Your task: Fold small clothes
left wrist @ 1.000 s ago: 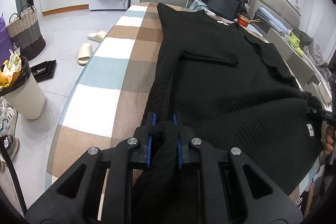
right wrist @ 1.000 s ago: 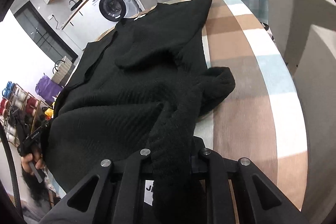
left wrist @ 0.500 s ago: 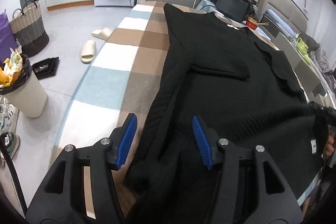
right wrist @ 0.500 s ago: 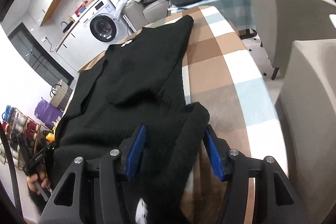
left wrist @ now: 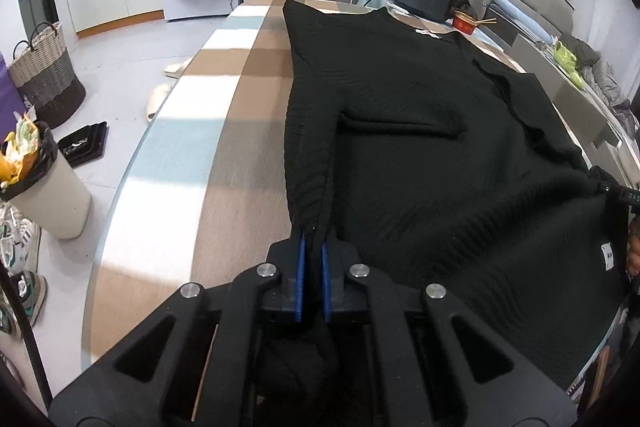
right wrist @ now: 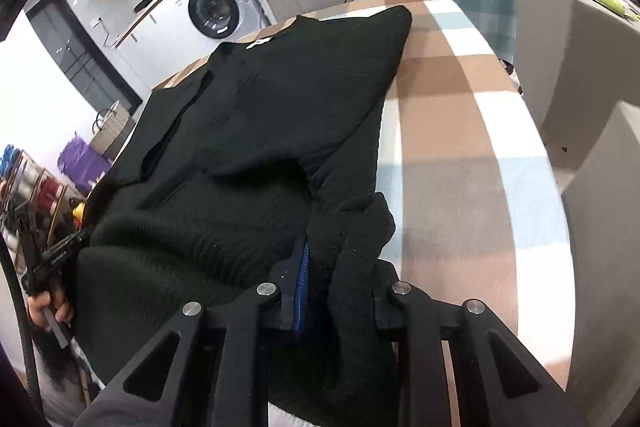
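Black ribbed knit sweater (left wrist: 420,155) lies spread flat along the long table with the brown, white and pale-blue checked cloth (left wrist: 224,163), its neck end toward the far sofa, its near hem reaching our two tools. We see the left gripper (left wrist: 313,247) with its blue pads (left wrist: 301,279) drawn together, pinching a thin fold at the sweater's left near corner. The right gripper (right wrist: 320,267) sits at the opposite near corner, where a bunched sleeve or hem fills the space between its jaws; these are closing on the knit, and the cloth hides the right-hand pad, so we cannot say how firmly it bites. Both corners sit at the table's near edge.

A small white tag (left wrist: 607,257) with blue print shows on the hem, too small to read. Another white label (left wrist: 430,33) sits at the neckline, likewise unreadable. On the black handle (left wrist: 624,193) at the left view's right edge we make out "DAS", possibly part of a longer word.
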A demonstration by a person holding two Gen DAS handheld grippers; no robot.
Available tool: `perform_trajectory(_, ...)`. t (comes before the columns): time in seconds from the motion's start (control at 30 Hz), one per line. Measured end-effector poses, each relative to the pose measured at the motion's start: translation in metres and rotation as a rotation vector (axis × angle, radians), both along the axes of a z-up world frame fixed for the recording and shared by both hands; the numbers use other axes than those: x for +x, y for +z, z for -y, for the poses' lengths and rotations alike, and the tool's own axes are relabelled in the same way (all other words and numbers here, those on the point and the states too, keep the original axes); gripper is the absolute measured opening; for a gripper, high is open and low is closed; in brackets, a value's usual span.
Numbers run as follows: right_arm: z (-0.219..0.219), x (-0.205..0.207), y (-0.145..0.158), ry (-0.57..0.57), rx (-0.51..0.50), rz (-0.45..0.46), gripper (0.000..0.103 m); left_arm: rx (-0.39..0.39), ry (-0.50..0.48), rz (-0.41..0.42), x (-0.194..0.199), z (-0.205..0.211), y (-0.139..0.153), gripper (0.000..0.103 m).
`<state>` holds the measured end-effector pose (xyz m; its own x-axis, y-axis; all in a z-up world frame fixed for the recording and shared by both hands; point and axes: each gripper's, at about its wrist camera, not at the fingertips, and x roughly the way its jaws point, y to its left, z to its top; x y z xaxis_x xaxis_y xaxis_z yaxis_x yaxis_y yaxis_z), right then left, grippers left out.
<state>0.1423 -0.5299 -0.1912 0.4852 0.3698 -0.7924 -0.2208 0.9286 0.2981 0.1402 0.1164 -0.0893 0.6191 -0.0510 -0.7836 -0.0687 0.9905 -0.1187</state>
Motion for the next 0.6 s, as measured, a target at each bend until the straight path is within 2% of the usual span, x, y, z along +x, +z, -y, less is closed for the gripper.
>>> perform_trajectory(0.07, 0.003, -0.011, 0.0, 0.005, 0.003, 0.003, 0.022, 0.002, 0.008, -0.003, -0.012, -0.004, 0.0, 0.005)
perform_trajectory(0.13, 0.006, -0.015, 0.0, -0.005, 0.003, 0.012, 0.028, 0.014, 0.036, -0.014, -0.022, -0.01, 0.001, 0.006)
perform_trajectory(0.2, 0.016, -0.016, 0.001, -0.028, 0.041, -0.005, 0.043, -0.004, 0.055, -0.007, -0.034, -0.02, 0.007, 0.013)
perform_trajectory(0.3, 0.038, -0.033, 0.011, -0.038, 0.094, 0.005, 0.045, -0.001, 0.075, 0.03, -0.061, -0.03, 0.02, 0.031)
perform_trajectory(0.37, 0.051, -0.05, 0.018, -0.037, 0.099, 0.035, 0.052, 0.02, 0.095, 0.057, -0.079, -0.035, 0.027, 0.059)
perform_trajectory(0.4, 0.058, -0.059, 0.02, -0.033, 0.107, 0.042, 0.056, 0.027, 0.1, 0.064, -0.087, -0.036, 0.03, 0.064)
perform_trajectory(0.6, 0.076, -0.109, 0.019, 0.029, 0.125, 0.014, 0.06, 0.042, 0.069, 0.102, -0.142, -0.036, 0.04, 0.07)
